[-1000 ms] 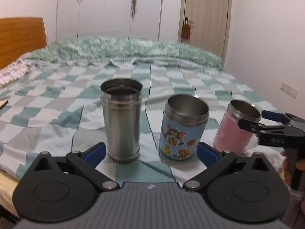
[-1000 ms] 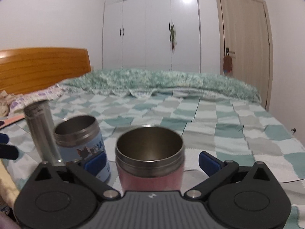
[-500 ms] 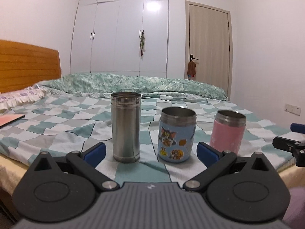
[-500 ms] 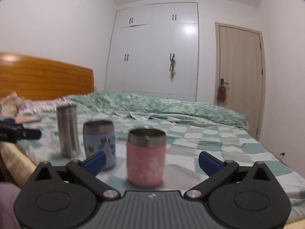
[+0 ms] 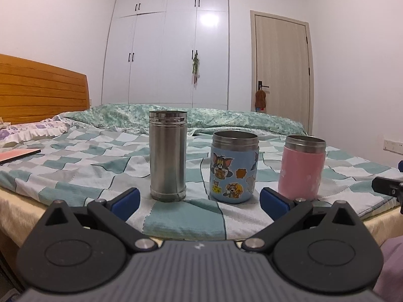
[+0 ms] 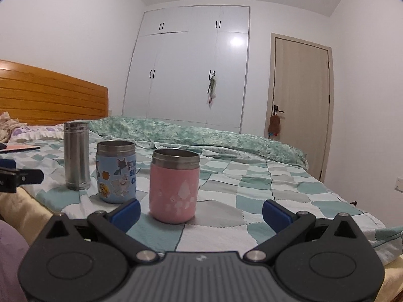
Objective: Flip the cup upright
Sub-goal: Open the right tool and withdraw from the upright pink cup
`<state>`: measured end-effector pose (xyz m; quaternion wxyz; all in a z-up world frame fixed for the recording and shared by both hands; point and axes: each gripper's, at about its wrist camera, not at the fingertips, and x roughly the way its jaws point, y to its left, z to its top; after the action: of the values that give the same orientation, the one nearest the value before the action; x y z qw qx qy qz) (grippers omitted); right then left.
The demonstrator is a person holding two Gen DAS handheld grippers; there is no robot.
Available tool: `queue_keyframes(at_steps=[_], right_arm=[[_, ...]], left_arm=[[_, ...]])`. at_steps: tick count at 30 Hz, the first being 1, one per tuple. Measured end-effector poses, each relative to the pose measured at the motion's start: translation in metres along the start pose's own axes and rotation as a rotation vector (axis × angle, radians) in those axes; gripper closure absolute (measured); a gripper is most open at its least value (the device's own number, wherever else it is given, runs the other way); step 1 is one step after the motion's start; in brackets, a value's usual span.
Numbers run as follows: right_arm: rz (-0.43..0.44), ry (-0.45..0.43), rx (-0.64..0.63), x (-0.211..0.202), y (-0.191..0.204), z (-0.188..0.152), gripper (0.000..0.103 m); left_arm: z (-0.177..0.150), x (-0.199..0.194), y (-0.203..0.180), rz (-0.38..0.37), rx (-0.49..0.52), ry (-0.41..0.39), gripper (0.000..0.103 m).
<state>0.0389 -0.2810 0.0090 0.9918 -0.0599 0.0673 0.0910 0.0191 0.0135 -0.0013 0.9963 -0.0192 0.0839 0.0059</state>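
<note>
Currently both the left gripper and right gripper gape wide, empty. Risk: pink cup, lower centre, upright on soft bed; nudging could topple it.

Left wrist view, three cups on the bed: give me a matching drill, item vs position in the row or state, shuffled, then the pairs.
Column 1:
1. steel cup
2. blue cartoon cup
3. pink cup
4. left gripper

Column 2:
a. middle of the row
b. open, empty
c. leftmost, tallest
d. rightmost

Pairs: 1-c, 2-a, 3-d, 4-b
</note>
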Motion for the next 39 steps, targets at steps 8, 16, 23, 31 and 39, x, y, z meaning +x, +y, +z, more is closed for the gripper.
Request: queue_keyframes(at_steps=[8, 16, 23, 31, 39], right_arm=[[-0.007, -0.001, -0.001, 0.0001, -0.0002, -0.0016, 0.0], [-0.008, -0.01, -0.01, 0.0, 0.0014, -0.002, 0.0], [-0.007, -0.011, -0.013, -0.0004, 0.0015, -0.0023, 0.0], [-0.004, -0.008, -0.013, -0.0005, 0.0014, -0.0026, 0.0], [-0.004, -0.008, -0.014, -0.0006, 0.0014, -0.0027, 0.0]], left_arm=[[-0.0022, -0.0033, -0.002, -0.001, 0.017, -0.016, 0.0], [-0.0019, -0.0032, -0.0016, 0.001, 0.012, -0.02, 0.0], [-0.0019, -0.0033, -0.0017, -0.001, 0.013, -0.022, 0.0], [-0.0019, -0.0041, -0.0019, -0.002, 0.013, -0.024, 0.0], [-0.0015, -0.0053, -0.0021, -0.006, 0.013, -0.03, 0.0]])
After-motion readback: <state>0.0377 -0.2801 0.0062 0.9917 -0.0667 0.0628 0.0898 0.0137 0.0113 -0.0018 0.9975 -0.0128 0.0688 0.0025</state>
